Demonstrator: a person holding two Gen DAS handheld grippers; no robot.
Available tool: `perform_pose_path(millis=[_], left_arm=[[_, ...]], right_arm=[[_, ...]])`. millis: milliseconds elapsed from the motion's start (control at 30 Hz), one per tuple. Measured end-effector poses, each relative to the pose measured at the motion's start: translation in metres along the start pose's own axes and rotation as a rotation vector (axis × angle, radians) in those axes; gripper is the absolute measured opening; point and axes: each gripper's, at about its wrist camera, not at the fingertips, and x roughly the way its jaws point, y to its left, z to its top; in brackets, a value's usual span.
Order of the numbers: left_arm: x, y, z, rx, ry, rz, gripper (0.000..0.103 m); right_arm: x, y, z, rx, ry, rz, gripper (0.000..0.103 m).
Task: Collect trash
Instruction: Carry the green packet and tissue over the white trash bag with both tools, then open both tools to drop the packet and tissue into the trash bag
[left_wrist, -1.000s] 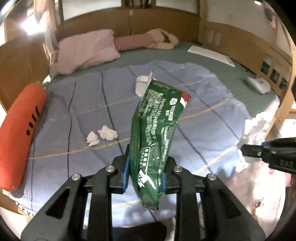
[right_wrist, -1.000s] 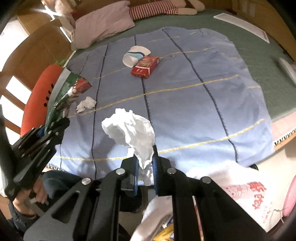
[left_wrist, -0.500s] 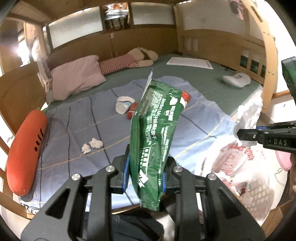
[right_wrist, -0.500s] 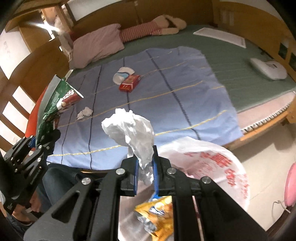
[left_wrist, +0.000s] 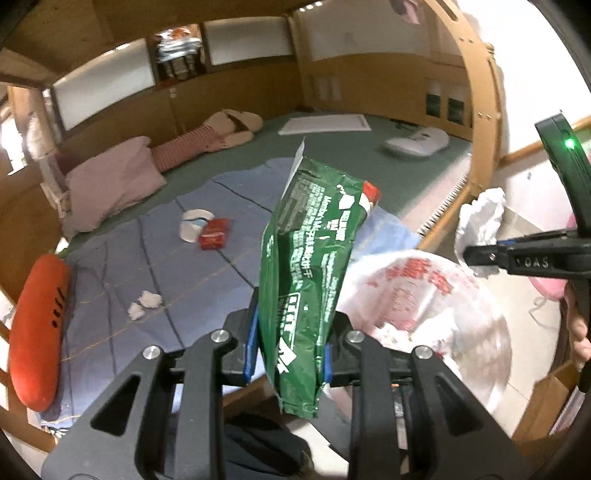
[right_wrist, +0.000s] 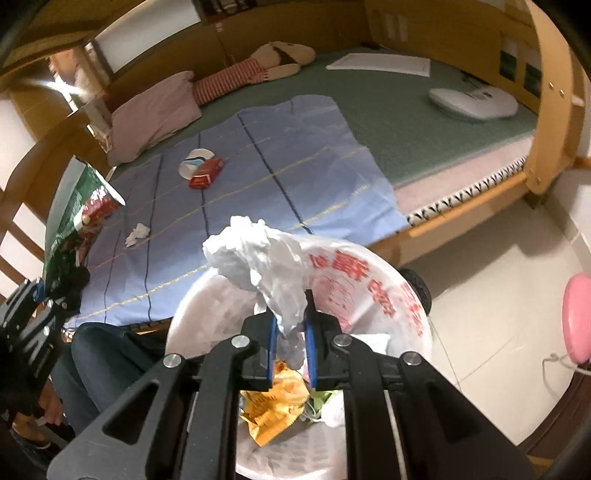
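Observation:
My left gripper is shut on a green snack bag, held upright beside the bed's edge; the bag also shows at the left of the right wrist view. My right gripper is shut on a crumpled white tissue, held over the open white bin bag with red print; the tissue also shows in the left wrist view. Orange wrappers lie inside the bag. On the blue sheet lie a red box, a white cup and small tissue wads.
An orange carrot cushion lies at the bed's left edge. A pink pillow, a striped plush toy and a white device lie farther back. A wooden bed frame stands right. A pink object is on the floor.
Both grippers have drawn back from the bed and swung right toward the bin bag. The right gripper with the tissue is now over the bag's mouth. Both holds are unchanged.

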Motion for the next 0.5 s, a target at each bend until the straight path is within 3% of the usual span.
perform_pose_path(millis=[333,500], left_arm=[[0.003,-0.028,-0.009,0.055,0.021,-0.024,0.027],[0.003,-0.03,-0.01,0.056,0.027,-0.029,0.027]], right_arm=[[0.02,-0.008,-0.036,-0.01,0.081,0.01,0.014],[0.019,-0.008,-0.042,-0.018,0.08,0.016,0.014]])
